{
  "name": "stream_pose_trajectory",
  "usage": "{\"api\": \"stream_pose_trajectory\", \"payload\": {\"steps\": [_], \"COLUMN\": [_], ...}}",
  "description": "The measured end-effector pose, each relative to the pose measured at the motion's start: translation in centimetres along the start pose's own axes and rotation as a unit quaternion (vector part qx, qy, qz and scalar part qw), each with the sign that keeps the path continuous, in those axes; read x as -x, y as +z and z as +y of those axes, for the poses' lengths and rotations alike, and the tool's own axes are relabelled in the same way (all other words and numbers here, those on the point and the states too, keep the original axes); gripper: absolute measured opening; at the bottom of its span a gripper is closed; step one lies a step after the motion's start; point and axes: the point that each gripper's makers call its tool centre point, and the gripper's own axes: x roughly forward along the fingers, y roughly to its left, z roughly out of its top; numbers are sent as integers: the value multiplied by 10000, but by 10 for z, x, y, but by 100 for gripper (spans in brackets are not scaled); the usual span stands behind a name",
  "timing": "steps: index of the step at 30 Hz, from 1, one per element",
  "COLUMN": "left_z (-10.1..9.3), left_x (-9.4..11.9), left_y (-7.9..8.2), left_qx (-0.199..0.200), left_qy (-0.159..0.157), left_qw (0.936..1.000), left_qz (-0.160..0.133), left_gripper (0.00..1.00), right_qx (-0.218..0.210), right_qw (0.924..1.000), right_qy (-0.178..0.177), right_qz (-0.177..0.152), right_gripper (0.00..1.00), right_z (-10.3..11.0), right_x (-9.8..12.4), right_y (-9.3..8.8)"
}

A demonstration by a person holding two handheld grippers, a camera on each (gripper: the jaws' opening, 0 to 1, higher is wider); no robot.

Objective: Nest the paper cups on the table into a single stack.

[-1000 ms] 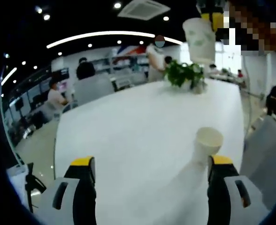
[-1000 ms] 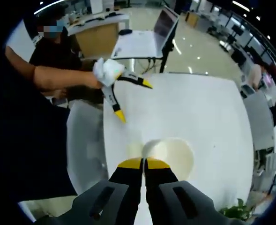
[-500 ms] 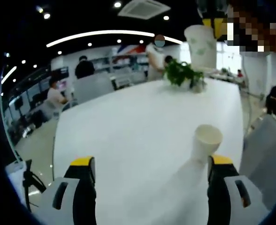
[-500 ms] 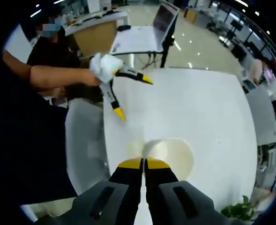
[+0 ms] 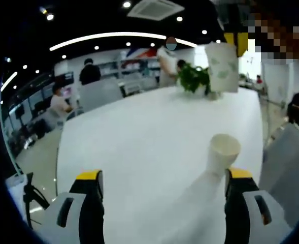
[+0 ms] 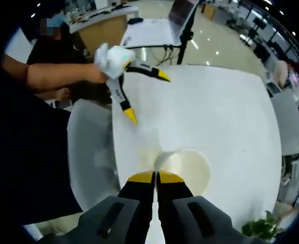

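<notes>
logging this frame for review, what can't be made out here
- Right gripper view: the right hand-held gripper pinches a paper cup rim; the cup's outside is hidden below.
- Left gripper view: the held cup's print is blurred; the standing cup base is hazy.
- The plant pot sits behind the held cup.

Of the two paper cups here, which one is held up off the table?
The green-patterned cup, pinched at its rim by the right gripper and hanging above the table. The plain cup stands on it beside the left gripper, whose jaws are spread.

Bare table (image 5: 139,147) — cup (image 5: 223,152), plant (image 5: 194,79) rightward
</notes>
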Motion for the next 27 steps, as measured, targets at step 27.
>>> {"api": "stream_pose_trajectory", "payload": {"steps": [27], "left_z": [-1], "left_x": [4], "left_y": [-9], "left_qx": [107], "left_qy": [53], "left_qw": [9999], "left_qz": [14], "left_gripper": [99], "right_qx": [-160], "right_qw": [9995], "right_qy": [248], "right_qz": [57], "right_gripper": [0], "right_z": [14], "right_x": [-50], "right_y": [-9]}}
